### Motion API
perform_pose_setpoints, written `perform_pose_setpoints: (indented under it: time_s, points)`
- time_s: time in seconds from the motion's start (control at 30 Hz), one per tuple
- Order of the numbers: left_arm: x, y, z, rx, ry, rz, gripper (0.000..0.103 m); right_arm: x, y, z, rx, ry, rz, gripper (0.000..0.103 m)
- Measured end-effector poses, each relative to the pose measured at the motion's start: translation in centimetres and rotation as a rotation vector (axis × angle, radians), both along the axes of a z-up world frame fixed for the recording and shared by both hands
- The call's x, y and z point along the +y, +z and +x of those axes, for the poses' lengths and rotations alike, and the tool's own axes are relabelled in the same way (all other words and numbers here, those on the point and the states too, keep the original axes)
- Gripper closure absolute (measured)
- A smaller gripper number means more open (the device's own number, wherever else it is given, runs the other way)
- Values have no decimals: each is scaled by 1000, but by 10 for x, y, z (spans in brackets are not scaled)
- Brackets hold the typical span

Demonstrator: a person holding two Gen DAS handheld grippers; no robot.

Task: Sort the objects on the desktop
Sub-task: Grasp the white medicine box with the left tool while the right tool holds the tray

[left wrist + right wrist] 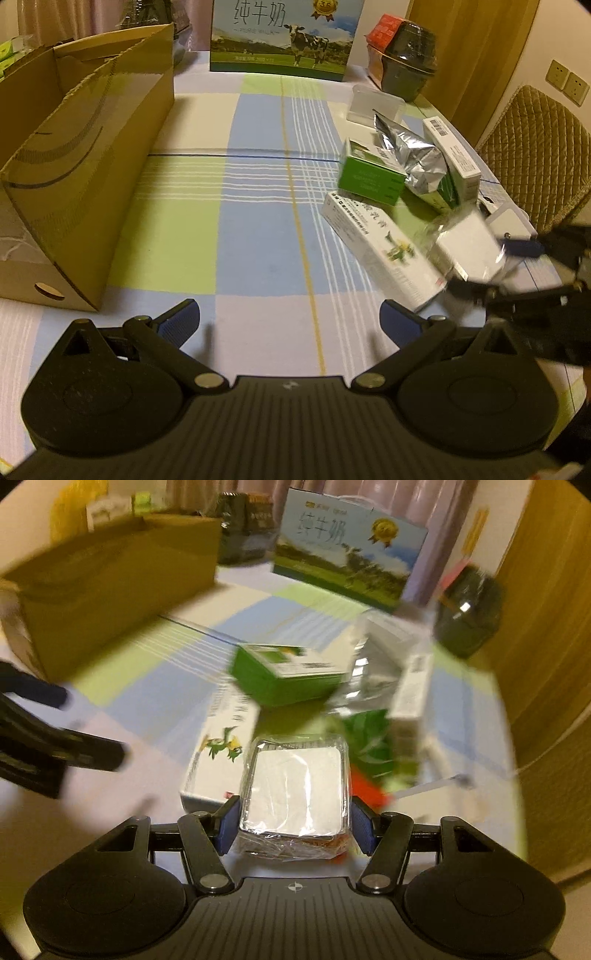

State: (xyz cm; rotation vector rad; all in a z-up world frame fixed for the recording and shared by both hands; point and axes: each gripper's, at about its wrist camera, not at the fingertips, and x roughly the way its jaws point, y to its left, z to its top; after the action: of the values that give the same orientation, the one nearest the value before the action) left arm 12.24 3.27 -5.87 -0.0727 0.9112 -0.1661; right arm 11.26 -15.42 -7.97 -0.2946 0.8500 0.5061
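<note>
Here, a plastic-wrapped white packet is clamped between the right tongs above the pile of boxes, while the left tongs are spread apart over the checked tabletop.

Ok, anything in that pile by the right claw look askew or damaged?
Yes. The green box sits tilted, propped on the long white box. The foil pouch is crumpled and torn open, wedged between boxes. The right claw grips a plastic-wrapped white pack; its wrap is wrinkled.
</note>
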Motion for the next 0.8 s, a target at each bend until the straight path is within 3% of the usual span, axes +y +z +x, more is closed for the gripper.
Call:
perform_pose_setpoints:
  time_s: [0.07,0.2,0.27,0.47,0.57,0.6,0.8]
  points:
    - [2,1,0,-3,-2,2,1,-11,2,4,45,-75,98,45]
    - [-1,3,2,-14,-26,-3,2,-34,7,4,66,-183,197,45]
    - [-9,3,6,-22,-54,0,8,-42,9,-1,70,-205,233,45]
    - [-43,-2,23,-24,-141,28,34,-51,12,-17,34,-254,252,45]
    - [-58,-8,33,-8,-161,51,54,-49,9,-23,39,-256,248,45]
    - [-62,-10,35,-1,-162,59,68,-49,7,-24,43,-258,251,45]
    - [-66,-9,23,25,-194,120,70,-48,5,-38,67,-271,269,45]
